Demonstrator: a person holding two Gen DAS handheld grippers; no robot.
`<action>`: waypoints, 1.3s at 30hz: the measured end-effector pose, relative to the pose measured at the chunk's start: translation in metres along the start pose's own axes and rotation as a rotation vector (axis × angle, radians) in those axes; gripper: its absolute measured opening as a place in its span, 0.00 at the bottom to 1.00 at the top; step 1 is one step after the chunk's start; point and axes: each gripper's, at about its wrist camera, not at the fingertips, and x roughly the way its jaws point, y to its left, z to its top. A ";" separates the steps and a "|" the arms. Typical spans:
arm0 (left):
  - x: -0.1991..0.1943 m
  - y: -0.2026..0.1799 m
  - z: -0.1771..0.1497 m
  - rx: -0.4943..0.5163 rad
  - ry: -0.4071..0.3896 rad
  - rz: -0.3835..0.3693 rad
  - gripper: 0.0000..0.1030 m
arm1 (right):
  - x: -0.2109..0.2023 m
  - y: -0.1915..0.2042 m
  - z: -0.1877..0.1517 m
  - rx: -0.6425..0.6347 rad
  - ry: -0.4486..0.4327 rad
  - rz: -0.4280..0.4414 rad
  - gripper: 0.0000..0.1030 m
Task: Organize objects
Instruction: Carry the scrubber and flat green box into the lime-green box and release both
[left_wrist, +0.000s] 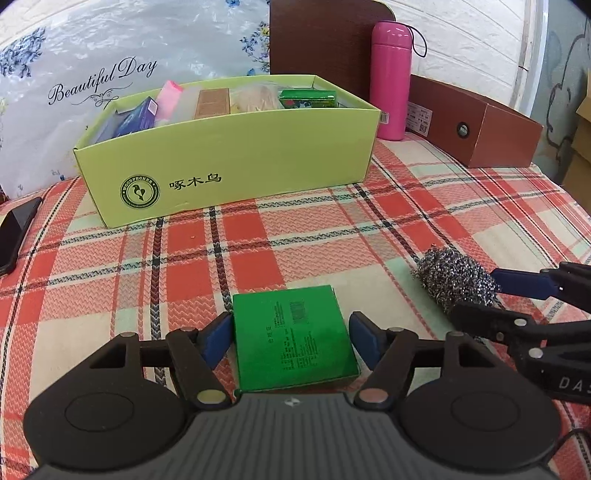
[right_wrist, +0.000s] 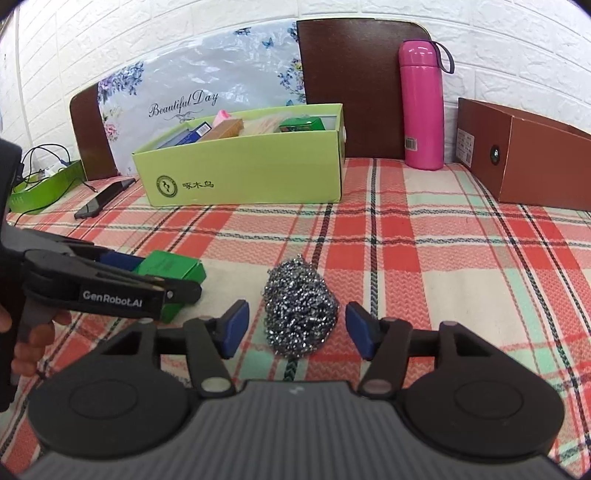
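A plaid cloth (right_wrist: 443, 258) under a white brick wall held two grippers at work.
The left gripper (left_wrist: 290, 332) straddled a small green box (left_wrist: 293, 338) at 6 o'clock, left pad touching, right pad just clear. The right gripper (right_wrist: 295, 330) stood apart around a steel scourer (right_wrist: 300, 308), not pressing. The lime shoebox (right_wrist: 243, 173) sat at 11 o'clock.

A pink flask (right_wrist: 422, 107) with a loop strap stands upright at the back of the plaid cloth (right_wrist: 424, 236), just beside a dark brown headboard (right_wrist: 362, 85). A black phone (right_wrist: 105, 198) lies flat at the left, near a cable (right_wrist: 40, 155). A floral sheet reading "Beautiful Day" (right_wrist: 183, 103) leans against the white brick wall (right_wrist: 147, 33).
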 end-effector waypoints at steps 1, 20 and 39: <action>0.001 0.000 0.001 -0.001 0.000 0.002 0.69 | 0.002 0.000 0.001 0.001 0.004 -0.003 0.56; 0.000 -0.001 -0.001 0.015 -0.017 0.017 0.64 | 0.016 0.004 -0.001 -0.011 0.074 -0.019 0.34; -0.061 0.050 0.070 -0.101 -0.244 -0.002 0.63 | 0.004 0.031 0.091 -0.048 -0.144 0.108 0.32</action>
